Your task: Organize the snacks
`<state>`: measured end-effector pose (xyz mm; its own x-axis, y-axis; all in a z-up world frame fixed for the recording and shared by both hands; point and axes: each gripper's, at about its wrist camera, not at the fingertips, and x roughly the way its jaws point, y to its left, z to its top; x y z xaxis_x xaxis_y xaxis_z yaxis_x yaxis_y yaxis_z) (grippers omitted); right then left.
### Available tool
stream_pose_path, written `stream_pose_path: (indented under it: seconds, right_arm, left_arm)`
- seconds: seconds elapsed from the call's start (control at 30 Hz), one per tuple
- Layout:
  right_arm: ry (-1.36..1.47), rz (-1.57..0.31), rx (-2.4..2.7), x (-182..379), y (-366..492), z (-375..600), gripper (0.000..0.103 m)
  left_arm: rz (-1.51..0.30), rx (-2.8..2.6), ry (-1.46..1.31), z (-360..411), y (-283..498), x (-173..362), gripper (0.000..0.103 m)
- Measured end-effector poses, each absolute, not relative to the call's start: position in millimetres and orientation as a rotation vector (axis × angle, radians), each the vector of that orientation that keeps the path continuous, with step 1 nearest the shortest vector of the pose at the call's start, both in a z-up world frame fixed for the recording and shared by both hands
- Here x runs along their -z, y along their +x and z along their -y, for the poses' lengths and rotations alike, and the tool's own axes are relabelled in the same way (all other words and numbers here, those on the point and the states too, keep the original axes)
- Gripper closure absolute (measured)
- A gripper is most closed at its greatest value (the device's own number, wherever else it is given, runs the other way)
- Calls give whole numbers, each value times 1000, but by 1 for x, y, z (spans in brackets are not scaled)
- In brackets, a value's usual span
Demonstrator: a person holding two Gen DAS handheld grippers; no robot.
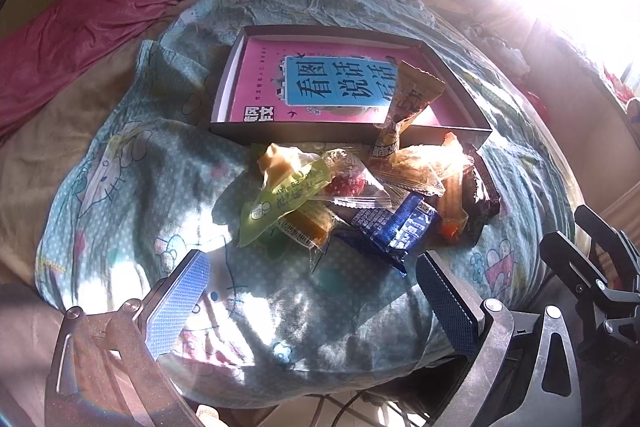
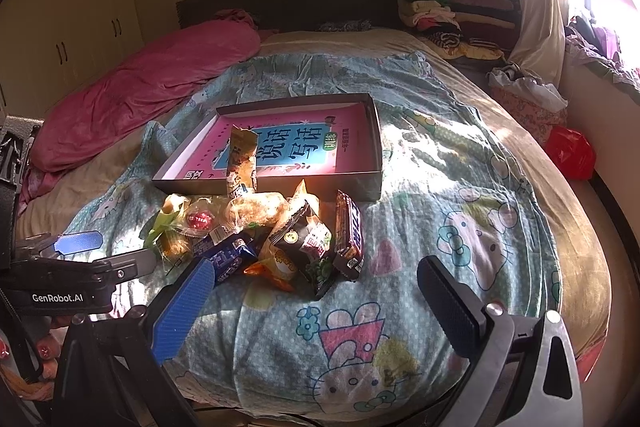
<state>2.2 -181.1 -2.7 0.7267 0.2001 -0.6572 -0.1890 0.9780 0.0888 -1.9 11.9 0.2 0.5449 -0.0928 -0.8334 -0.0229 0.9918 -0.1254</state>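
Note:
A pile of wrapped snacks point(image 1: 360, 195) lies on a blue cartoon-print blanket point(image 1: 168, 163) on a bed, in front of a shallow grey box point(image 1: 344, 137) with a pink book inside. A yellow-brown packet point(image 1: 404, 111) leans over the box's front wall. The pile includes a green packet point(image 1: 280, 203) and a dark blue packet point(image 1: 396, 227). My left gripper point(image 1: 312, 281) is open and empty just in front of the pile. My right gripper point(image 2: 316, 283) is open and empty, near a brown bar point(image 2: 349, 235) at the pile's right; the box point(image 2: 372, 183) lies behind.
A pink quilt point(image 2: 152, 83) lies along the bed's left side. Folded clothes point(image 2: 436, 7) are stacked at the headboard. A red bag point(image 2: 570, 153) sits off the bed's right edge. Strong sunlight comes from a window at the right. The left gripper point(image 2: 76, 243) shows in the right wrist view.

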Motion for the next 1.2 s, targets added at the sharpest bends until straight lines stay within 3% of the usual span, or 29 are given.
stream_pose_path:
  seconds: [1.0,1.2]
  right_arm:
    - [39,-735,-185,14,21,193,0]
    - [60,-749,-171,19,30,199,0]
  left_arm:
    - [-1010,31,-352,-76,61,17,1]
    - [-1058,69,-422,-78,76,29,6]
